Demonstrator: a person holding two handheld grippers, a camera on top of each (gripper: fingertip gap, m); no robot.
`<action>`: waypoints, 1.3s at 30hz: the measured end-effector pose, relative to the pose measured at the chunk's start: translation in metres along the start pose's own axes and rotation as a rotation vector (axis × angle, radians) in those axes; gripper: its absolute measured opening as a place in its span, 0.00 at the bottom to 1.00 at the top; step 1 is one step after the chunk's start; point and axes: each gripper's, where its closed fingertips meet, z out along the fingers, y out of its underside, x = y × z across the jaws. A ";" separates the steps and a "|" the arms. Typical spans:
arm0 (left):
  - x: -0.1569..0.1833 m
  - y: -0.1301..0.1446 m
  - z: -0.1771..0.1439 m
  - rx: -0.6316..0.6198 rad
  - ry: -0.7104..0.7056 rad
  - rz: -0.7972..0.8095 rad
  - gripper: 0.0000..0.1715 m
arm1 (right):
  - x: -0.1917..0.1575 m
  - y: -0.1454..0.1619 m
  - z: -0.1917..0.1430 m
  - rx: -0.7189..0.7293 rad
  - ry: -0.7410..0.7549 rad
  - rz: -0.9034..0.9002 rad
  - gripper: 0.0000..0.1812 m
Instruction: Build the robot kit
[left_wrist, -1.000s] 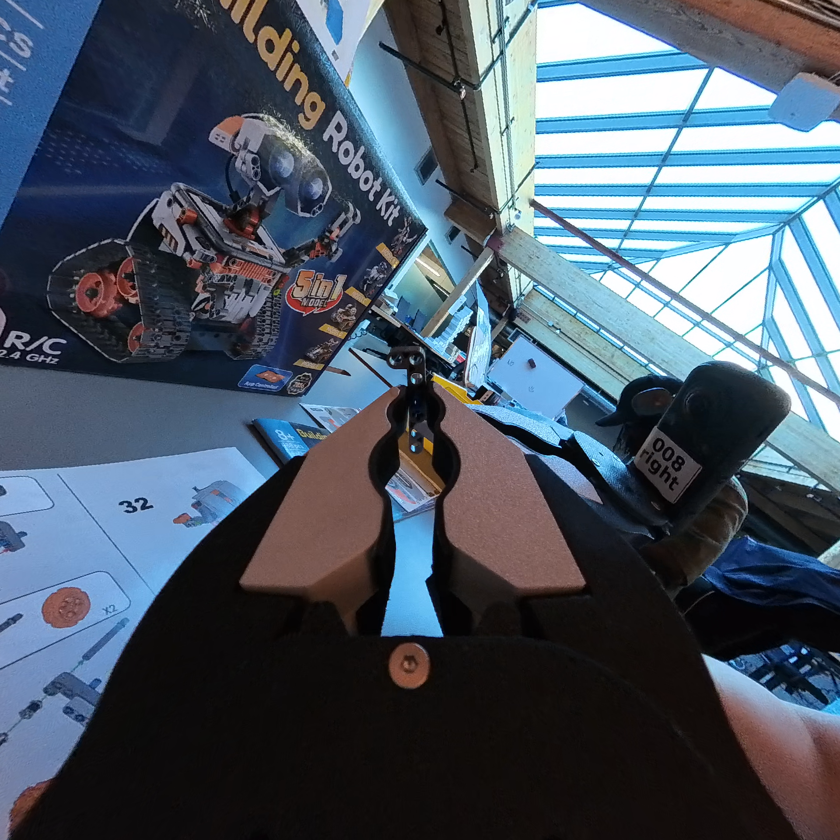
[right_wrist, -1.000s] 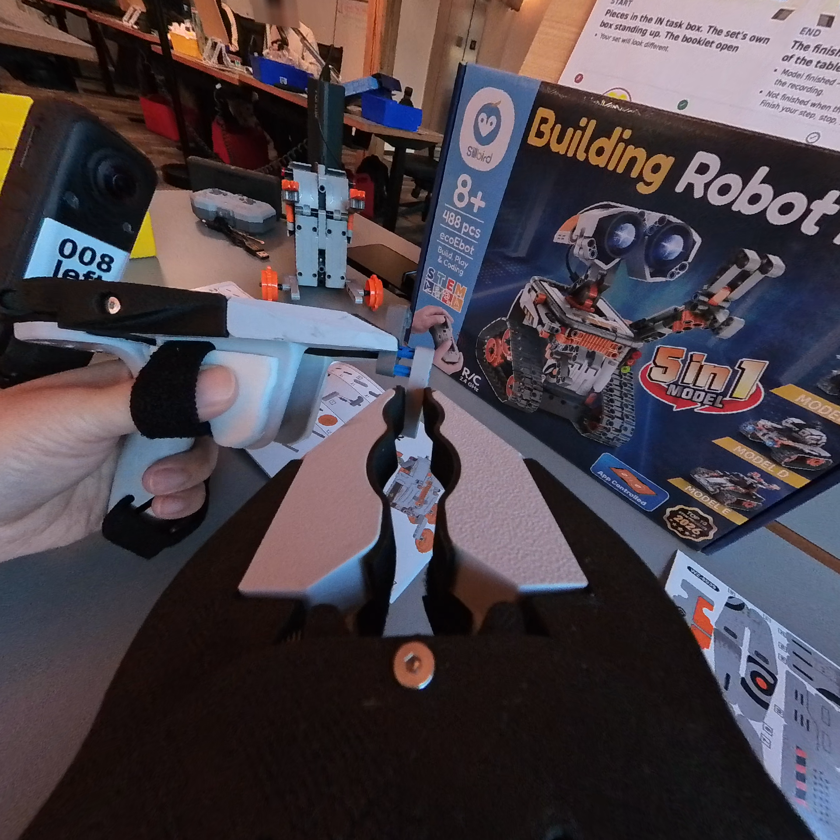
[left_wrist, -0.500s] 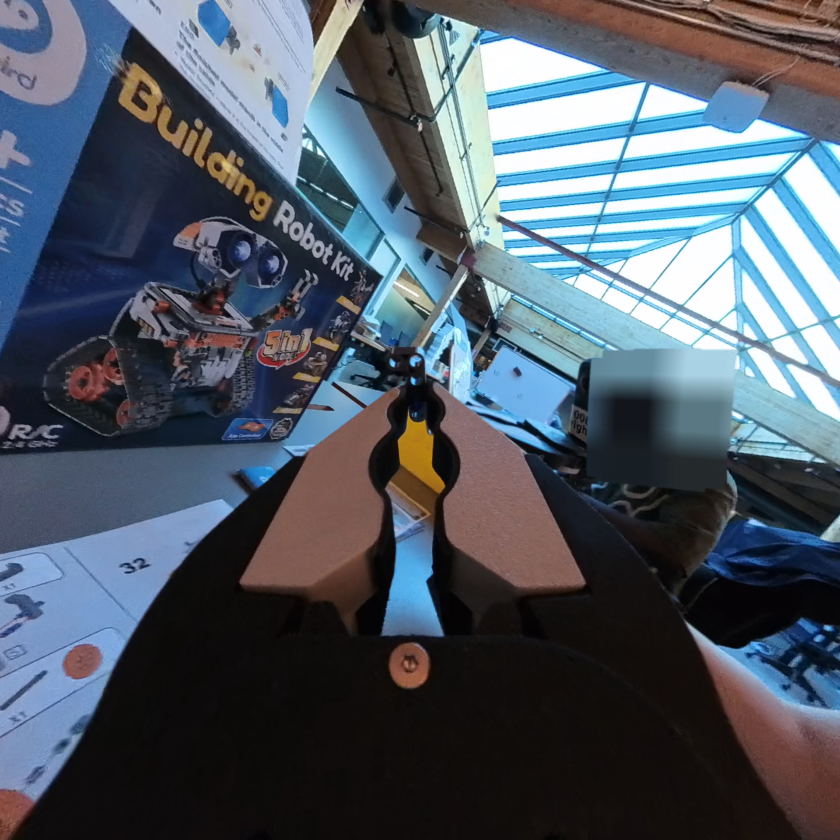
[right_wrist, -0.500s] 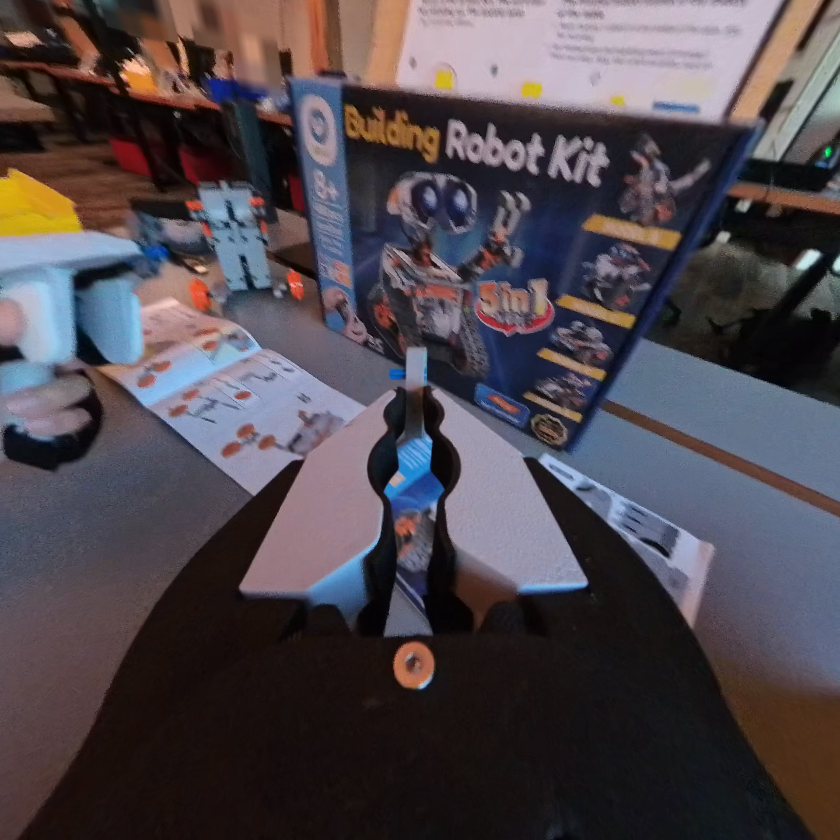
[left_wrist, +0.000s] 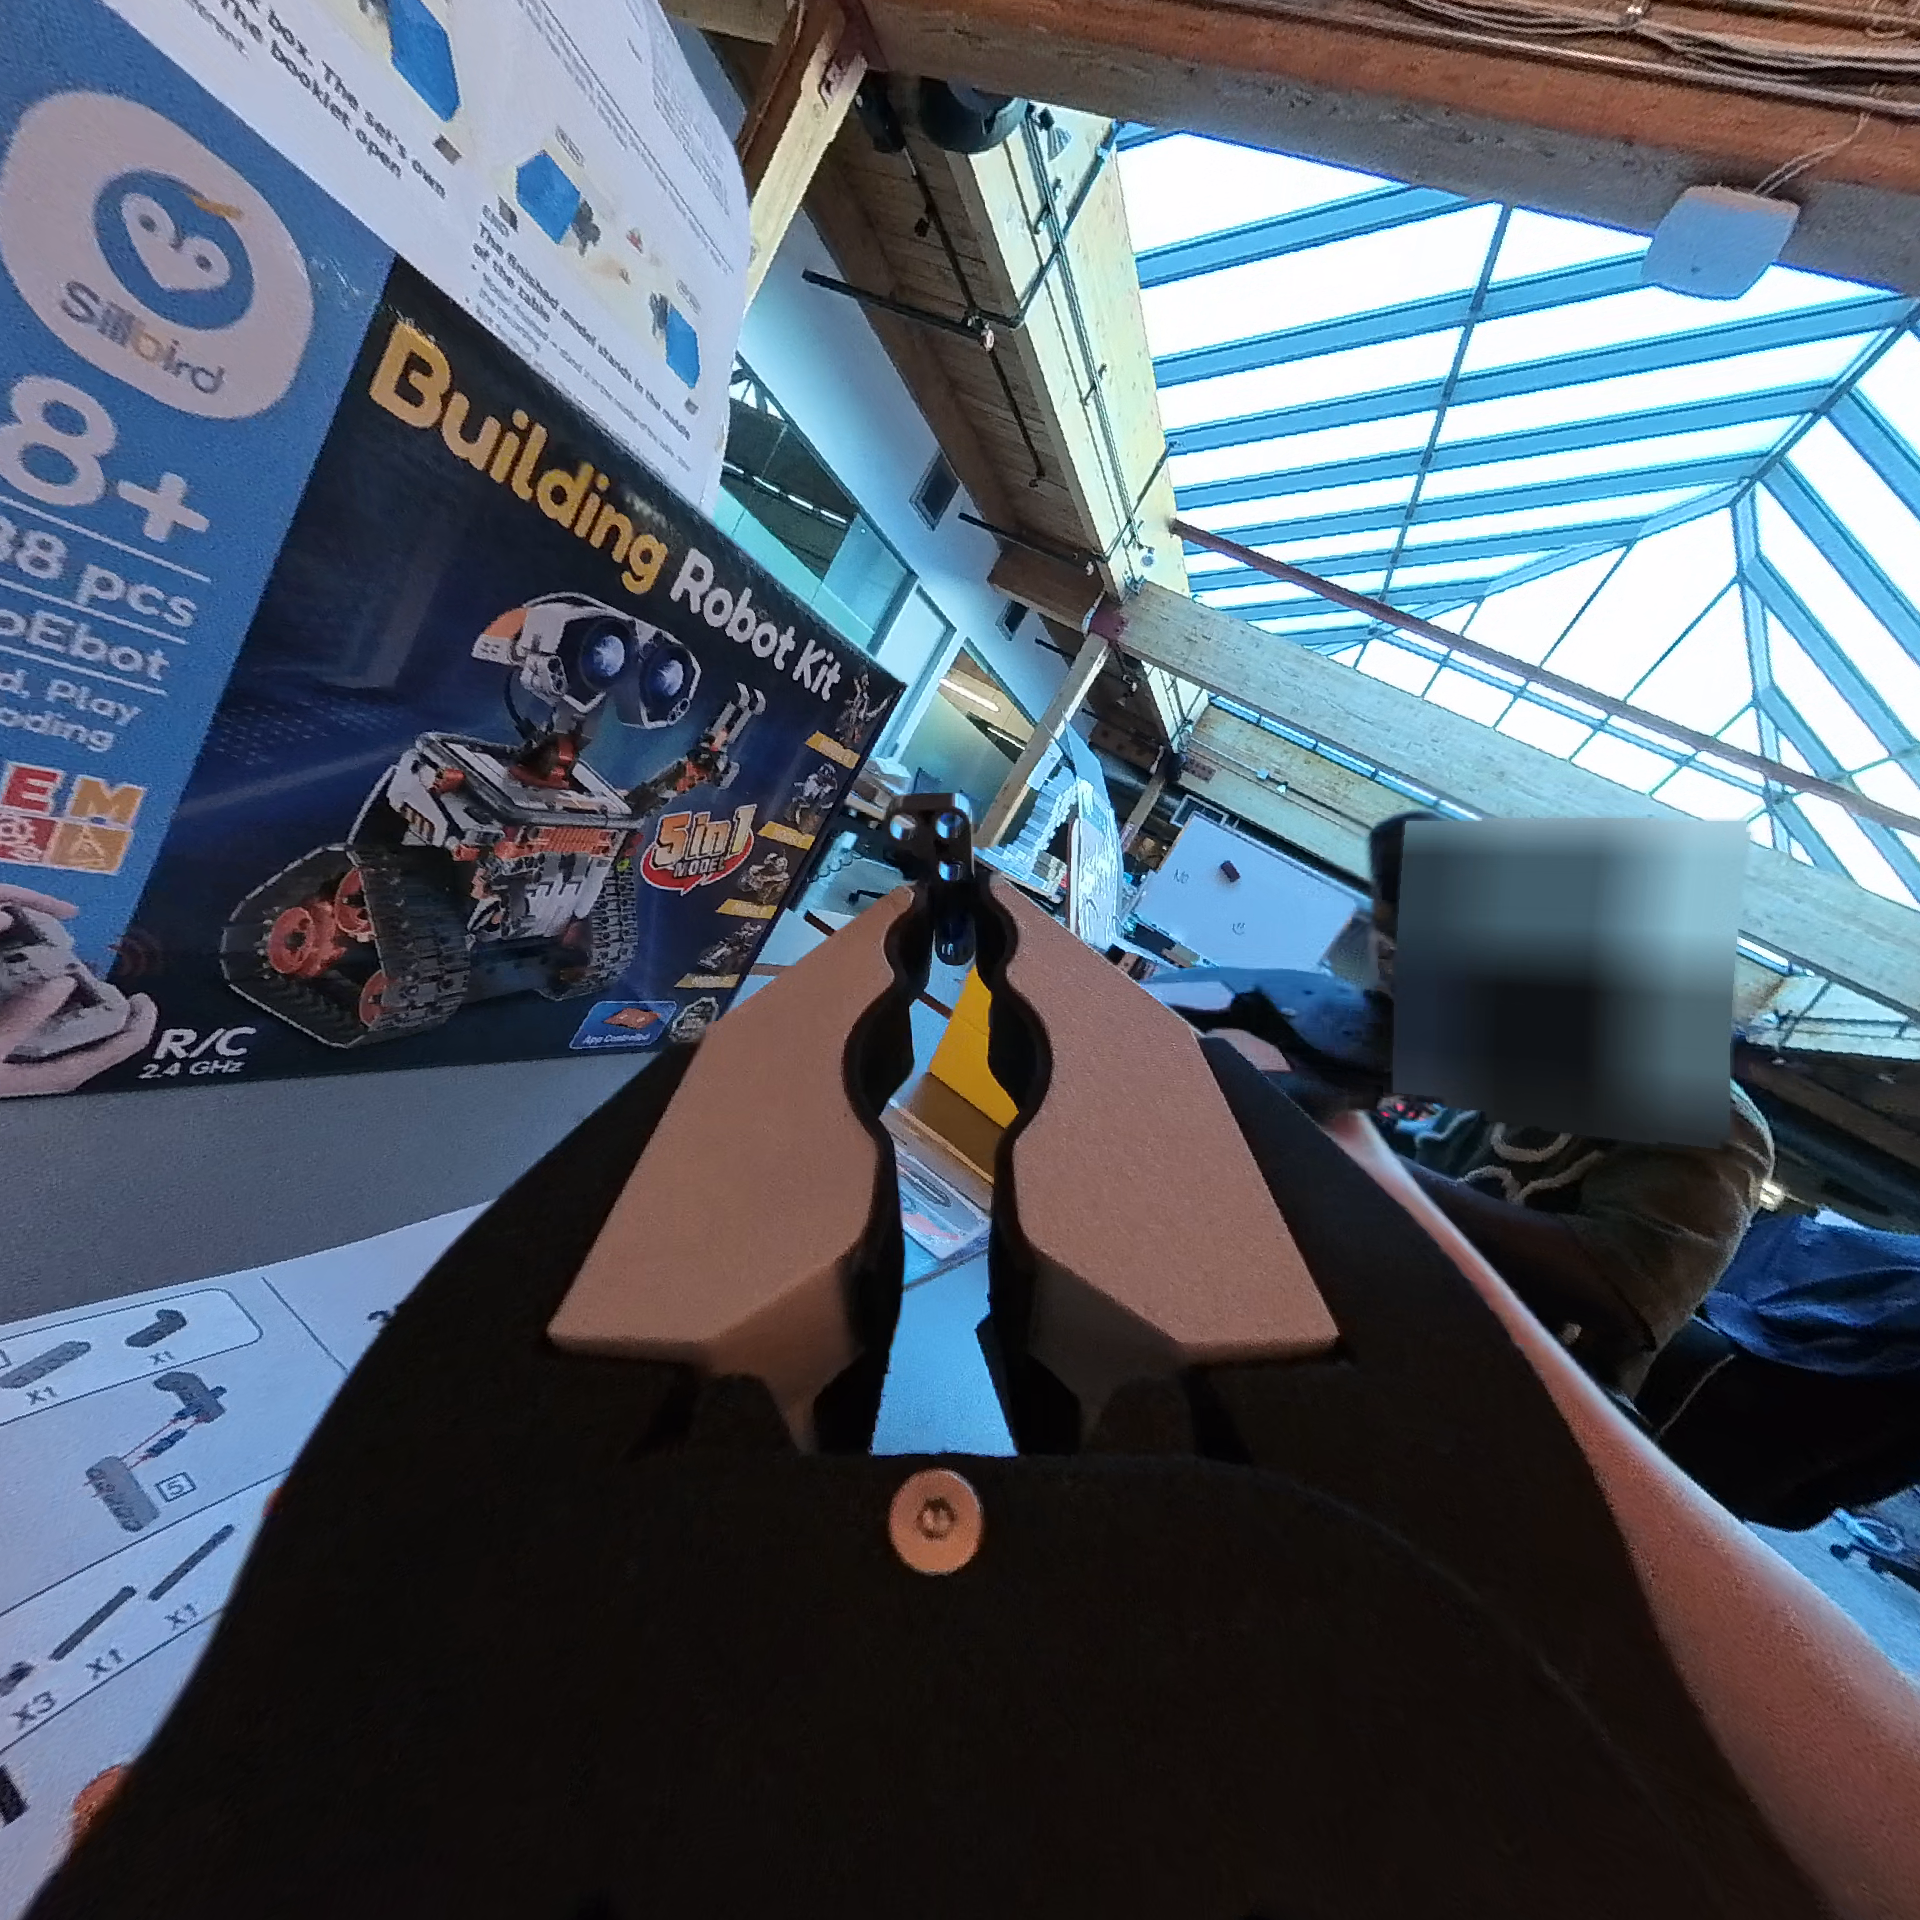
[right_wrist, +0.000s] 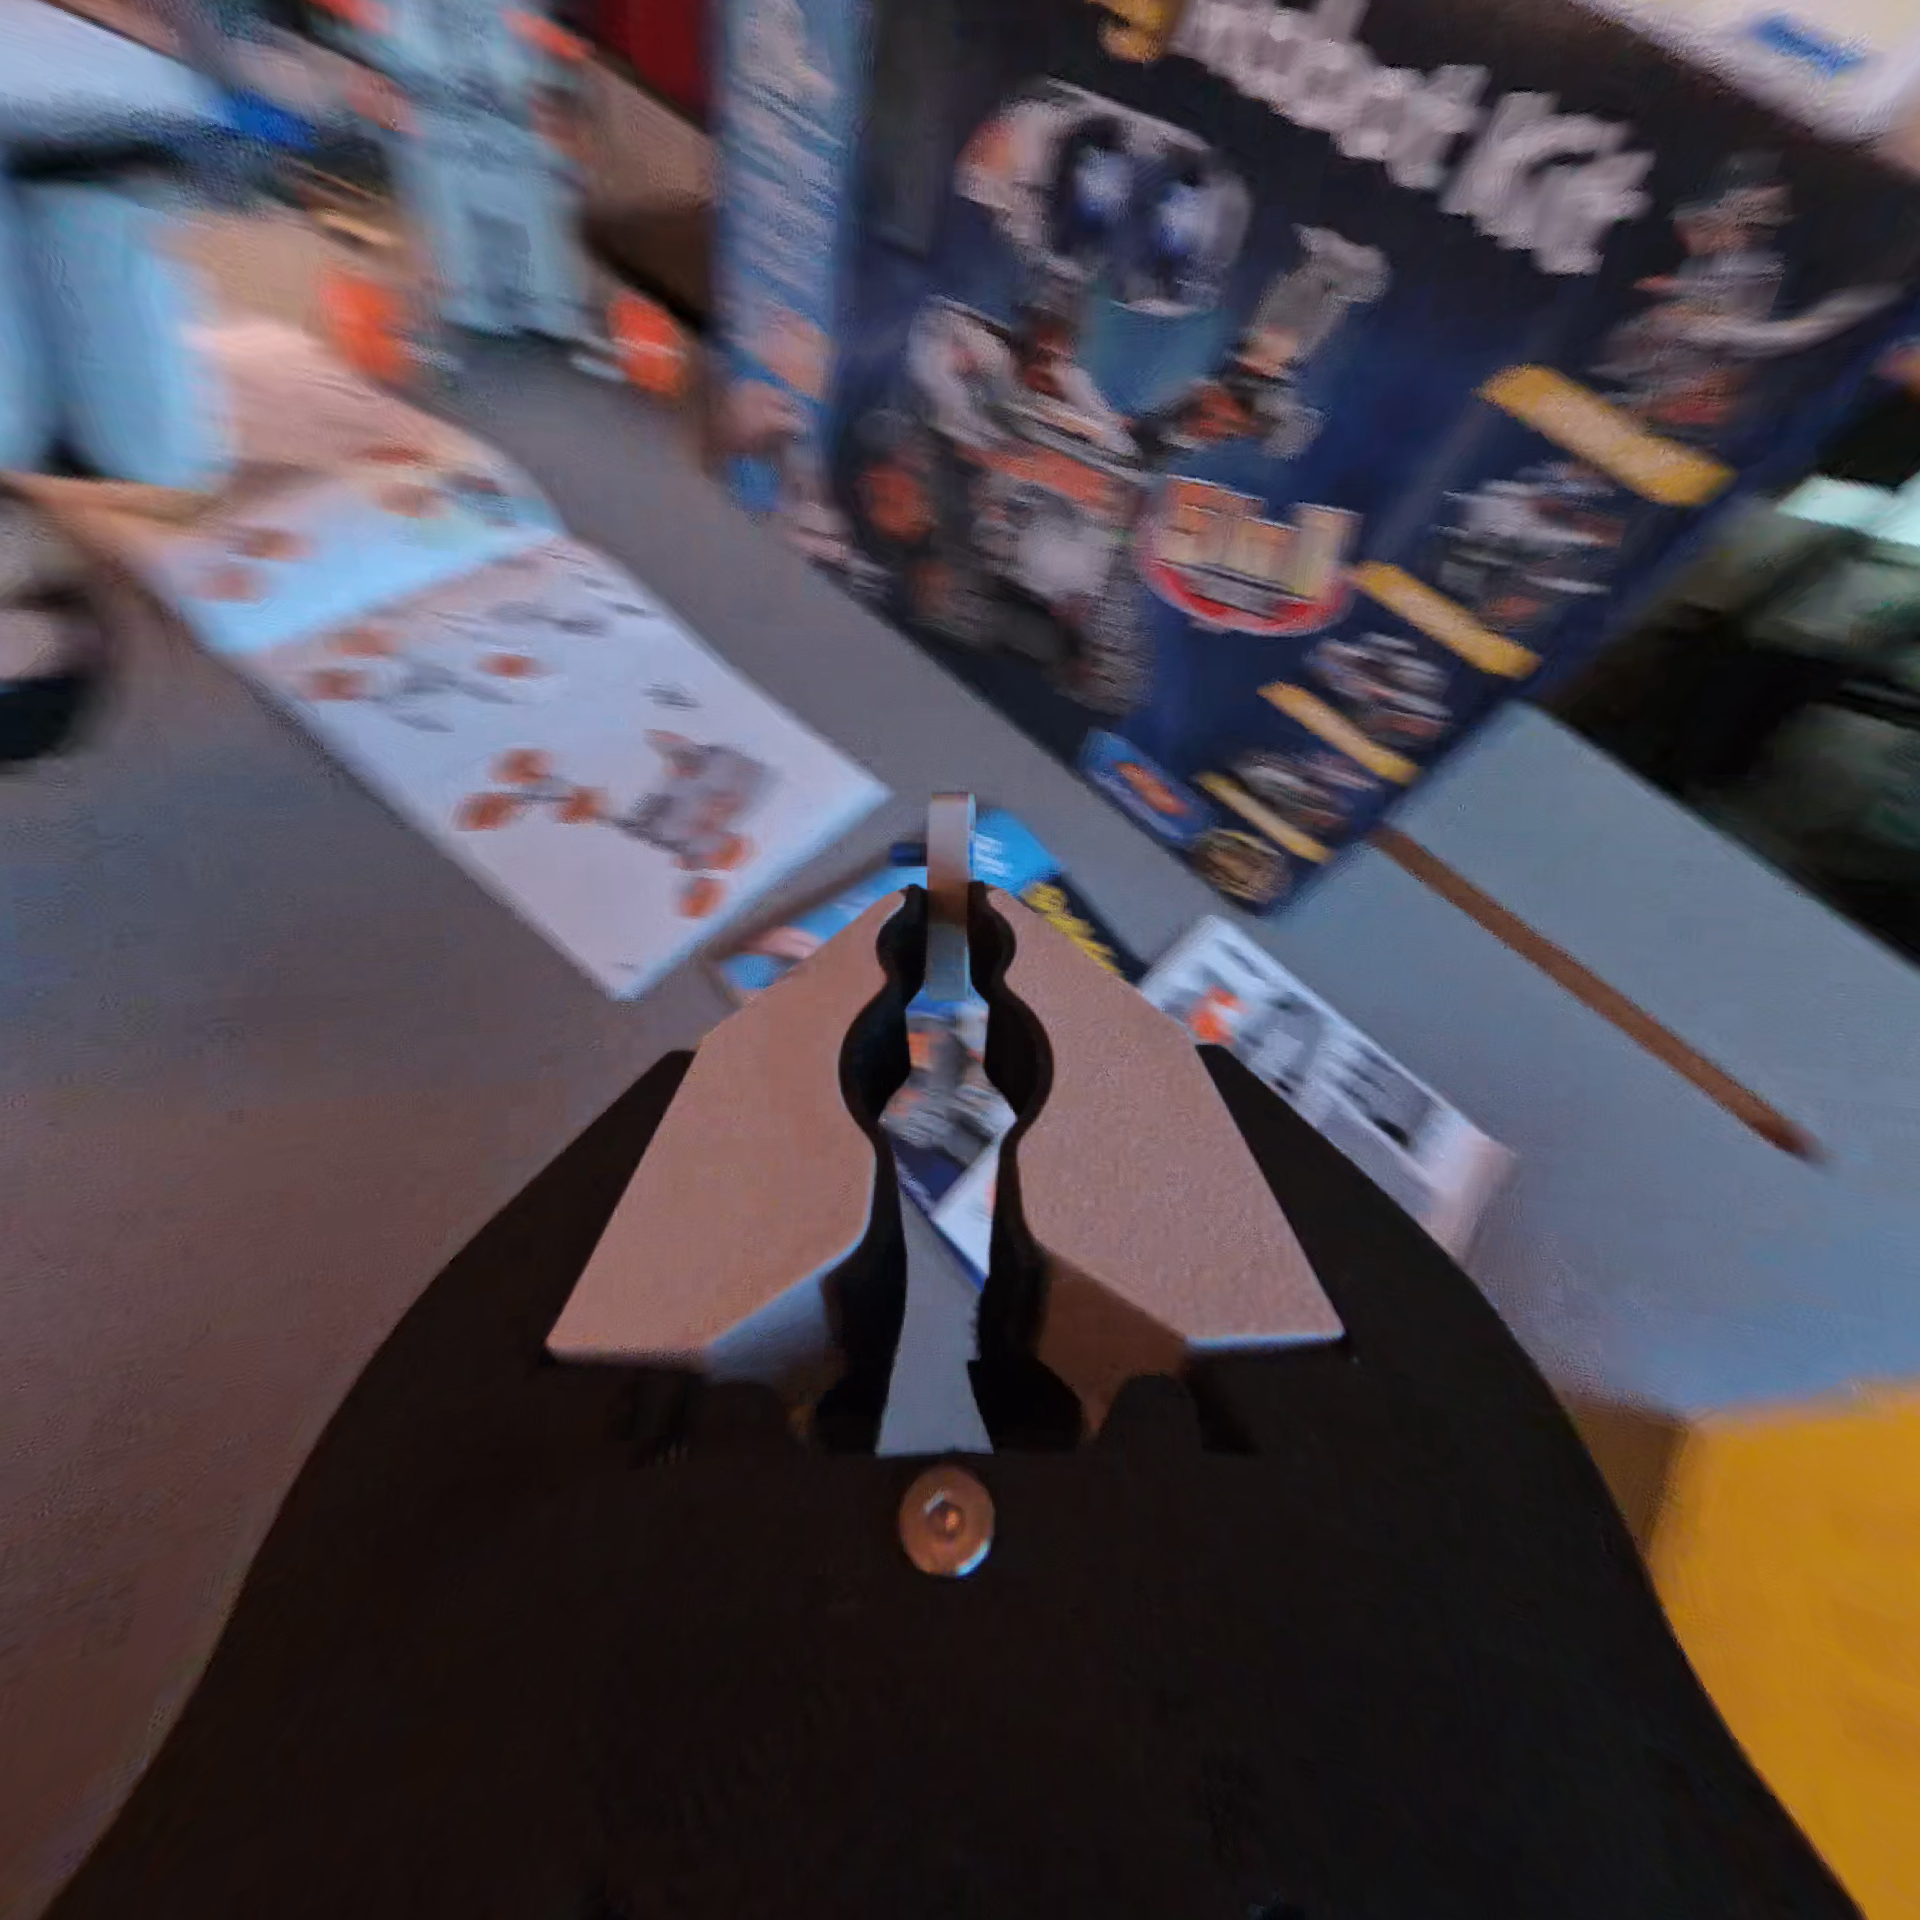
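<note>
Grip unchanged on both sides vs 1 s ago, views not. L gripper (left_wrist: 948, 894): jaws nearly together, clamped at the very tips on a small black building-kit connector (left_wrist: 932, 821) w/ blue pin ends, held up above the bench (left_wrist: 260, 1164), pointing toward the skylight (left_wrist: 1507, 468). R gripper (right_wrist: 945, 899): jaws likewise pinched on a thin light-grey flat piece (right_wrist: 949, 842), standing upright out of the tips.

Changed: 1 s ago both grippers close, L handle right beside the R tips, pieces near each other. Now well apart: R view swung rightward & down, over the leaflets (right_wrist: 1320, 1049) lying on the bench in front of the robot-kit box (right_wrist: 1299, 416); L gripper only a pale smear at far left edge. L view now takes in more of the box's light-blue side panel (left_wrist: 156, 468); R gripper no longer seen there.

Open instruction booklet (left_wrist: 125, 1455) flat on the bench, lower left in L view, left of centre in R view. Yellow object (right_wrist: 1787, 1610) at lower right, cut off by the frame.

Hard to read: R view heavily motion-blurred, so grey piece's shape & any holes not clear. Part-built model (right_wrist: 488, 239) at upper left just a grey/orange blur. Connector's far side hidden behind the L tips. Person (left_wrist: 1621, 1247) seated beyond, partly masked; bare forearm (left_wrist: 1662, 1558) along the right edge.
</note>
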 end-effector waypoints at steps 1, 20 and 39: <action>0.000 -0.002 -0.001 0.004 -0.007 0.006 0.02 | 0.006 -0.001 -0.002 -0.034 0.089 0.003 0.03; -0.001 0.018 0.005 -0.082 -0.054 0.060 0.02 | 0.062 0.052 0.031 -0.073 0.268 0.288 0.03; -0.015 0.043 0.012 -0.159 -0.090 -0.034 0.02 | 0.004 -0.008 0.029 0.158 0.089 0.369 0.03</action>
